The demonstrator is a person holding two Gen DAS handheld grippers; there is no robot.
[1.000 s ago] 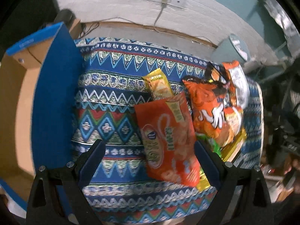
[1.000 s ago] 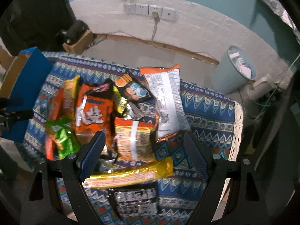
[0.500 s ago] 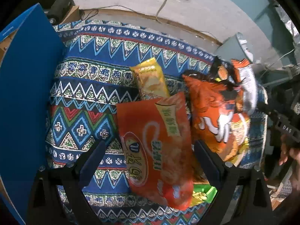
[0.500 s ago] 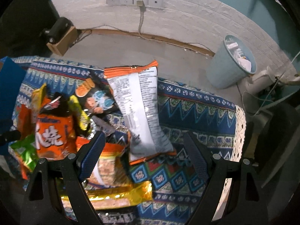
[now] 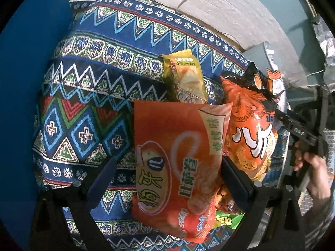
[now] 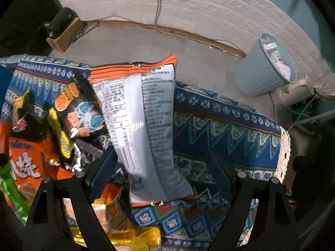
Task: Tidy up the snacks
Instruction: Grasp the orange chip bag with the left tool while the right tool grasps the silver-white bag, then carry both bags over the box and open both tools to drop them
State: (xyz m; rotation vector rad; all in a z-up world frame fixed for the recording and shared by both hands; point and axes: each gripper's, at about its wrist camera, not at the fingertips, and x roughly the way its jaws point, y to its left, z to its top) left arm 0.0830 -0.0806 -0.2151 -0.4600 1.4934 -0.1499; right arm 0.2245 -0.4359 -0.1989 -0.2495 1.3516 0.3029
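A red-orange snack bag (image 5: 178,163) lies on the patterned cloth (image 5: 88,96). My left gripper (image 5: 167,179) is open and straddles the bag's lower half, the right finger at its edge. Behind it lie a yellow packet (image 5: 186,79), an orange bag with a black top (image 5: 251,129) and a green packet (image 5: 228,221). In the right wrist view a silver bag with orange ends (image 6: 142,125) lies back side up. My right gripper (image 6: 162,175) is open around its near end. A black cartoon bag (image 6: 79,108), an orange bag (image 6: 27,163) and a long yellow packet (image 6: 125,238) lie to its left.
A blue box wall (image 5: 21,83) stands along the cloth's left side. A person's hand (image 5: 314,173) holds the other tool at the right. On the floor beyond the cloth stand a pale blue bin (image 6: 266,67) and a cardboard box (image 6: 62,37). The cloth's lace edge (image 6: 284,156) is at the right.
Both grippers have come forward and lower toward the snacks. The red-orange bag now fills the space between the left fingers, and the silver bag has come between the right fingers.
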